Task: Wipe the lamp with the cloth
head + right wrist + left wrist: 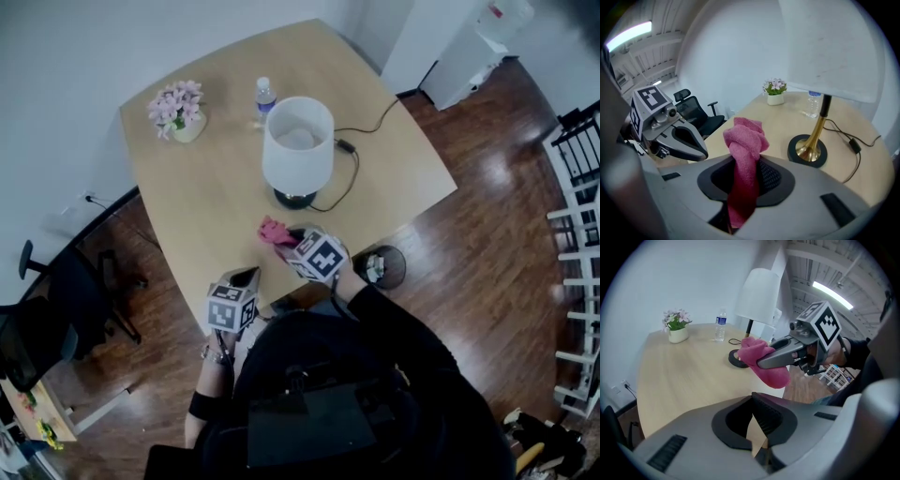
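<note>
- I am holding the pink cloth (744,140) in the right gripper (292,238). Its jaws are partly closed and pinching the cloth around its middle.
- That grip leaves a bunched end standing up past the tips, which I judge will serve as a soft pad for wiping. The rest is hanging down between the jaws.
- The cloth is raised off the bench (202,202), on my side of the lamp (298,145). It is near the dark base (807,150) but is not touching the lamp anywhere.
- The left gripper (757,427) is hovering over the near edge of the bench, beside the right one. Its jaws are fully together and gripping nothing. I am keeping it low and to the side, so it is clear of the path to the lamp.
- The lamp is standing upright in the middle of the bench, its white shade (829,47) high above the brass stem. The shade looks light, so a hard push could tip the lamp.
- A black cable (349,183) is trailing from the base towards the right and far edges of the bench. It could snag a sweep around that side.
- A water bottle (265,96) is standing just behind the shade, with a pot of flowers (177,110) further left. Both are crowding the far side of the lamp.
</note>
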{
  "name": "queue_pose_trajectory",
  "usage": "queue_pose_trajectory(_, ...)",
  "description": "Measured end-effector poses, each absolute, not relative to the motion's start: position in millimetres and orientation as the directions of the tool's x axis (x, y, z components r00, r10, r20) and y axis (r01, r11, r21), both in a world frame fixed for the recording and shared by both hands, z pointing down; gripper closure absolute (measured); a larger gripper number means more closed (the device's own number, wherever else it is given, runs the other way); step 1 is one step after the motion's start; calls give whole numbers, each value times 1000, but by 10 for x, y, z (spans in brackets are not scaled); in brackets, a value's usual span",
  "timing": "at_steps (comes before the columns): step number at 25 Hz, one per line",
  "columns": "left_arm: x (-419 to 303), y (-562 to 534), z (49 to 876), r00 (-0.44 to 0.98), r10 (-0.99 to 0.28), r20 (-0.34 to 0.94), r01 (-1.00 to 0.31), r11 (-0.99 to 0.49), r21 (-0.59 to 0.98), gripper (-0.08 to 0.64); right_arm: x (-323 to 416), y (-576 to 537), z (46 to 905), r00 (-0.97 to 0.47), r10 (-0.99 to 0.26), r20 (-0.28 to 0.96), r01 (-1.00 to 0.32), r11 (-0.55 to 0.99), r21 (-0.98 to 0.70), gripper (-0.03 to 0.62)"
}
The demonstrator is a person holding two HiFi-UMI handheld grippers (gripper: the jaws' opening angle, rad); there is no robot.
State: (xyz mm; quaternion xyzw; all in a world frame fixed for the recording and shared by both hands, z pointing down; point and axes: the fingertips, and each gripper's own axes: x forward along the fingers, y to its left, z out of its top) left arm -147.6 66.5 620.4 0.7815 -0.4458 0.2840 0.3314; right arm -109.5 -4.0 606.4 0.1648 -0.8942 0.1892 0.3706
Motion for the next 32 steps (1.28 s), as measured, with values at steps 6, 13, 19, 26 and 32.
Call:
queue_pose_trajectory(6,-1169,692,6139,427,-532,732,-900,-330,285,557,-399,130,6061,-675,-84,733,-423,858,-291,499)
queue_pose_trajectory(13,-846,578,6212,380,-548,746,-925,-231,301,557,390,95,6194,-651,-115,750,-521,787,-332,499)
queue_pose_trajectory(19,-665,504,6228,338,-561,756,-941,-169,294,557,611,-33,6253,-638,-92,765,-507,798,-326,499)
queue_pose_trajectory(26,-564,522,6236,302,-567,766,-951,-119,287,556,864,-317,6370,-610,-129,782,-547,783,-297,499)
queue_pose_trajectory(32,-602,545,6217,271,-572,774,-959,-89,270,557,1424,-928,6712,-475,-235,848,-674,717,-179,497)
